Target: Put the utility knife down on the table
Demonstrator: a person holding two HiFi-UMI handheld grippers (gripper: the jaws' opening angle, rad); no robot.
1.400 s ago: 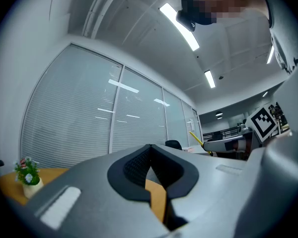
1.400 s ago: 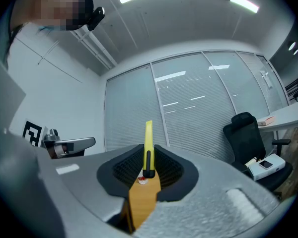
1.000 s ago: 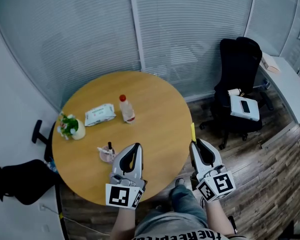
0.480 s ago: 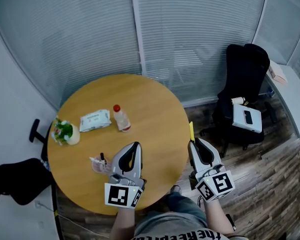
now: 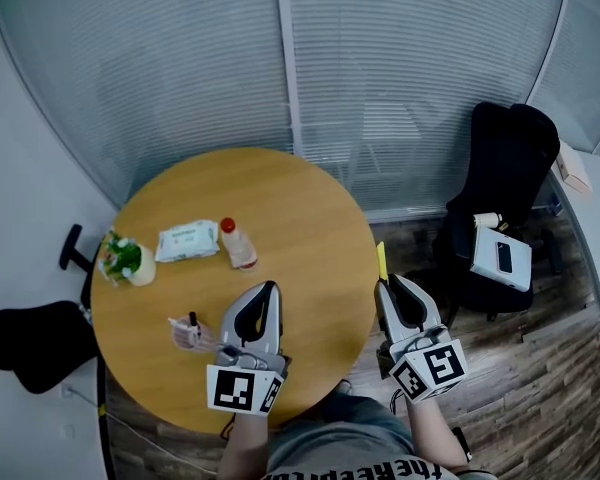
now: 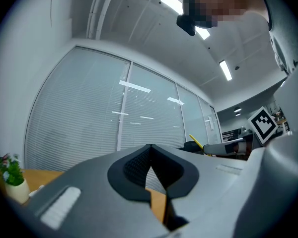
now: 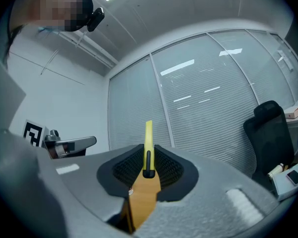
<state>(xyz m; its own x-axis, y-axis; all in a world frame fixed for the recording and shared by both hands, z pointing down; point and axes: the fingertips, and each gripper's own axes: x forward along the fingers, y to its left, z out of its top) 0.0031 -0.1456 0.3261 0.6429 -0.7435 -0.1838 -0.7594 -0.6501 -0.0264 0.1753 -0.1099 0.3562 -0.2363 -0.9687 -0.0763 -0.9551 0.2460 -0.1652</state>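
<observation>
A yellow utility knife (image 7: pixel 148 155) is clamped between the jaws of my right gripper (image 7: pixel 148 150), its tip pointing up past them. In the head view the right gripper (image 5: pixel 386 286) hovers just off the right edge of the round wooden table (image 5: pixel 310 218), the utility knife (image 5: pixel 381 260) sticking out ahead of it. My left gripper (image 5: pixel 268 290) hangs over the table's near part, shut with nothing in it. In the left gripper view its jaws (image 6: pixel 150 150) meet at the tips.
On the table's left side stand a small potted plant (image 5: pixel 122 259), a wipes pack (image 5: pixel 187 238), a red-capped bottle (image 5: pixel 237 244) and a small cup with a pen (image 5: pixel 187 332). A black office chair (image 5: pixel 505 203) holding a white box (image 5: pixel 502 259) stands at the right.
The head view has shifted: the table and chair slid slightly in the picture. Both grippers keep nearly the same pose, the knife still held in the right one.
</observation>
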